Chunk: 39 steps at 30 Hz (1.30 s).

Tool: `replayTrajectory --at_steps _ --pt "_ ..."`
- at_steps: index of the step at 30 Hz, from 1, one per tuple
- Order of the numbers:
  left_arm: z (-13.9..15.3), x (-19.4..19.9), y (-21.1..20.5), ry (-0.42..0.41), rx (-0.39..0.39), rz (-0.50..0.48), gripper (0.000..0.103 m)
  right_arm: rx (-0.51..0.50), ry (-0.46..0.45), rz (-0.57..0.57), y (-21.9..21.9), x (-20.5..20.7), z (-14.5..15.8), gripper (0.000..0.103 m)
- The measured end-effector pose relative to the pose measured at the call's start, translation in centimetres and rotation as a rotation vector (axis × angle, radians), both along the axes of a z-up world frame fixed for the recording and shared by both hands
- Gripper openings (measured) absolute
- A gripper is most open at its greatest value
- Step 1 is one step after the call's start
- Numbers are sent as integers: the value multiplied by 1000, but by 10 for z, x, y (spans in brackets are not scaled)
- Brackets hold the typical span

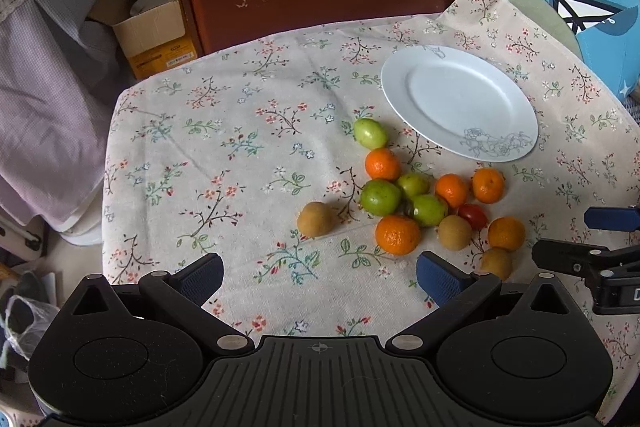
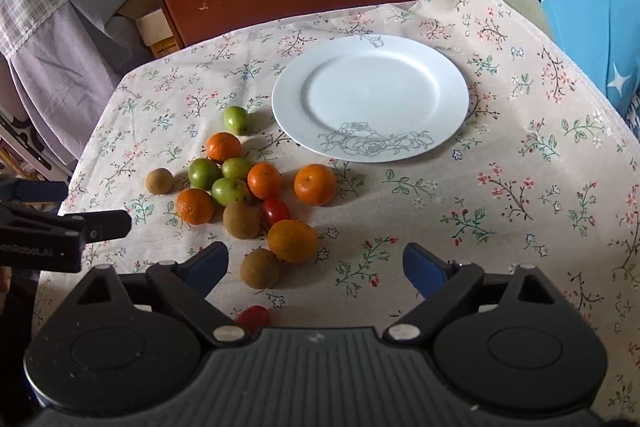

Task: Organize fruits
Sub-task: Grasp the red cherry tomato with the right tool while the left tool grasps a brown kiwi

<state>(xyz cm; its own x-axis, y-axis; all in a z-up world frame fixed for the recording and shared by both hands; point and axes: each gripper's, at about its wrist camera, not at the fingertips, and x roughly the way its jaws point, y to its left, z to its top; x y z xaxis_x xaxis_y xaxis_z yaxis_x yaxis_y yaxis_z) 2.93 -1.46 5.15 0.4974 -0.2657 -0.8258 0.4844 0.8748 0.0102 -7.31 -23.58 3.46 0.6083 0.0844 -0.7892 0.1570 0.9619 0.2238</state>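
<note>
Your left hand-held gripper (image 1: 320, 277) is spread wide, holding and touching nothing; your right hand-held gripper (image 2: 316, 267) is equally wide and empty. The fruits (image 2: 240, 195) lie clustered on the desk (image 2: 500, 227) at 7 o'clock from the white plate (image 2: 370, 99). One red fruit (image 2: 253, 318) is half hidden behind your right hand-held gripper's body.

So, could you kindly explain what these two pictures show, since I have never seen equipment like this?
A person holds two hand-held grippers, each carrying a camera that looks along its fingers. One picture comes from the left gripper, the other from the right gripper. Both are open and hold nothing. Ahead lies a floral tablecloth with an empty white plate and loose fruit beside it: oranges, green fruits, brown fruits and small red tomatoes.
</note>
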Motion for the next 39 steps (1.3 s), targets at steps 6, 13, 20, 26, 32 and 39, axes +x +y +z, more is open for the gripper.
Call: replayTrajectory --at_steps 6,13,20,26,32,39 --pt "-2 8 7 -40 -26 37 103 -78 -58 13 3 -9 -1 83" --pt "4 16 22 -46 -68 96 102 21 -17 52 7 -12 -15 74" --pt "6 12 24 -100 -37 92 101 105 4 137 25 -21 -24 61" --pt "-2 10 17 -108 6 51 96 102 20 163 36 -28 -29 51" --pt "-10 12 11 -114 22 40 92 68 15 144 37 -25 -32 44" --pt "-21 23 7 -93 11 61 77 54 6 120 36 -23 -34 37"
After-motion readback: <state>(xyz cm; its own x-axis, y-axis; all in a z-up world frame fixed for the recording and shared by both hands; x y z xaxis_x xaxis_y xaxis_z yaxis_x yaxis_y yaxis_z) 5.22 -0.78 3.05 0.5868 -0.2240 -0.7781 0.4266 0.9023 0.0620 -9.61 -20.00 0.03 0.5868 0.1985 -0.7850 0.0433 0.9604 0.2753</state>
